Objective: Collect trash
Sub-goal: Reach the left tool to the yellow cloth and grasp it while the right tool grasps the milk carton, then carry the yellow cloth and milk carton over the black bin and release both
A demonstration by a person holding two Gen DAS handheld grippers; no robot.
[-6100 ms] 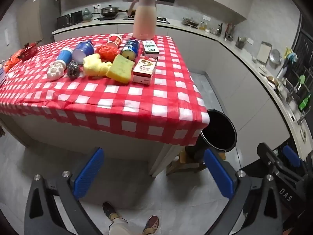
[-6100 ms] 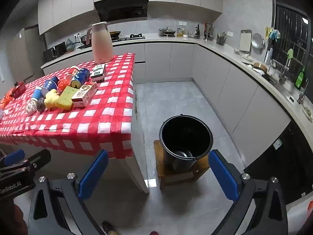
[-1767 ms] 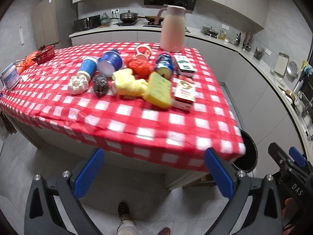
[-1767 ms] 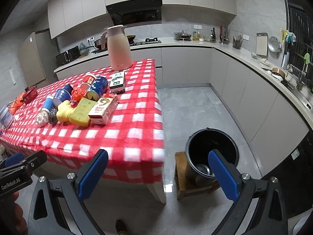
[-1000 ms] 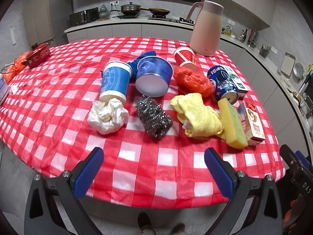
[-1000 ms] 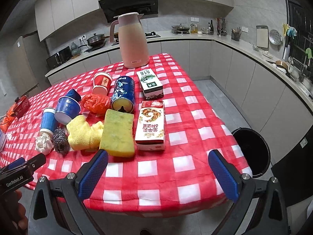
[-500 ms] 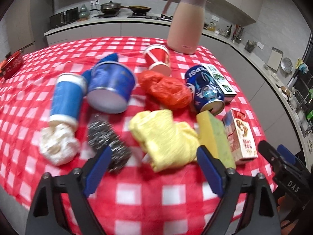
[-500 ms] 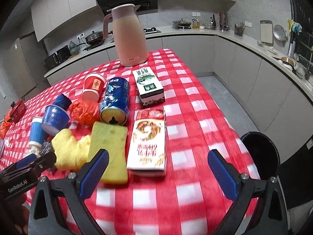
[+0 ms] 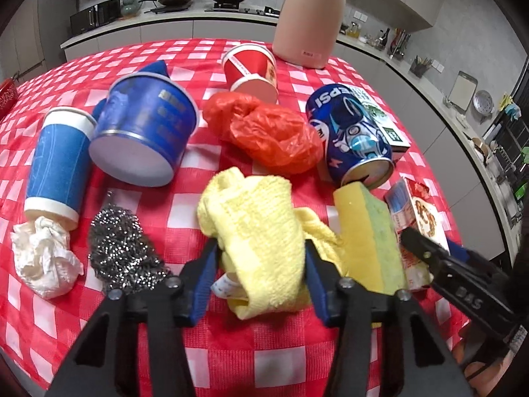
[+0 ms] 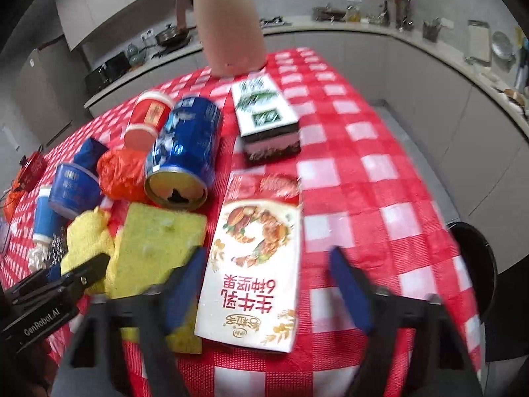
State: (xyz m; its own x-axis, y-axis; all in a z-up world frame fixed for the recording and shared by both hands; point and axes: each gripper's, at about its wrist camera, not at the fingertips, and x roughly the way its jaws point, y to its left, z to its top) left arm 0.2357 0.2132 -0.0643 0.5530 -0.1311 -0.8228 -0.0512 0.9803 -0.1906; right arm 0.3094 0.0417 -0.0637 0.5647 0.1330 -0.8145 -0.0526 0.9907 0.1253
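Trash lies on the red-checked tablecloth. My left gripper has its blue pads on both sides of a crumpled yellow cloth, touching it. Beside it lie a steel scourer, a white paper wad, two blue cups, a red plastic bag, a red cup, a blue can and a yellow sponge. My right gripper is open, straddling a white food carton without touching it.
A pink thermos jug stands at the table's far end. A green-and-white box lies behind the carton. A black bin stands on the floor past the table's right edge. Kitchen counters run along the back and right.
Both grippers came forward and down over the table. The left one narrowed onto the yellow cloth. The right one narrowed and now straddles the carton.
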